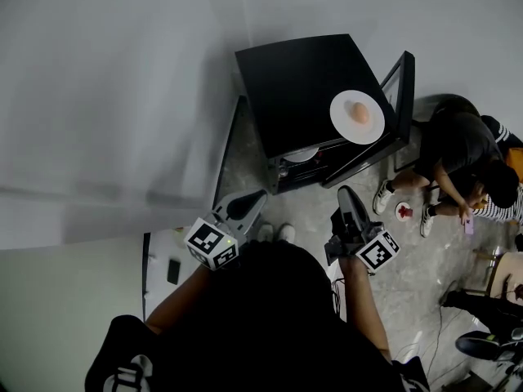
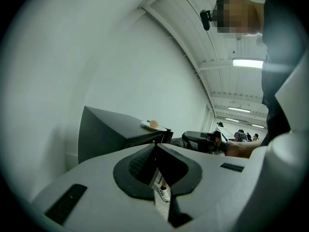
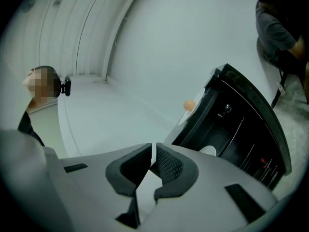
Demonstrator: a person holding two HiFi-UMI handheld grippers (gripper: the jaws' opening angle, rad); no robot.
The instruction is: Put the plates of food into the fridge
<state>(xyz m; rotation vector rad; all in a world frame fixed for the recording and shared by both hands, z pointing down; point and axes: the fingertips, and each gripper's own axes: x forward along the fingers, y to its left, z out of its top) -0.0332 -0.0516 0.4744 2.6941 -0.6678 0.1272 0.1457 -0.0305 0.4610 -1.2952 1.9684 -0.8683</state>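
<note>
I am holding my right hand-held gripper (image 1: 344,191) with its jaws pressed together and nothing between them, pointing toward the open front of the fridge (image 1: 294,80). My left hand-held gripper (image 1: 261,194) is likewise closed and empty, hanging just beside the fridge's near corner.

One plate (image 1: 373,131) is sitting on top of the fridge, right at the edge above the open door (image 1: 402,88), and the round piece of food (image 1: 359,113) is lying loose in its middle. A second plate (image 1: 301,154) is already lying on a shelf inside.

Here is what I am worrying about. With both sets of jaws shut, reaching in now would mean pushing the top plate instead of gripping it, and it is sitting close enough to the edge to slide off. Pinching only the thin rim could let the plate tip, and the food looks ready to roll. Going in low, I am risking a knock against the second plate or the door. A person (image 1: 462,149) is sitting on the floor just beside that door, right under any spill.
</note>
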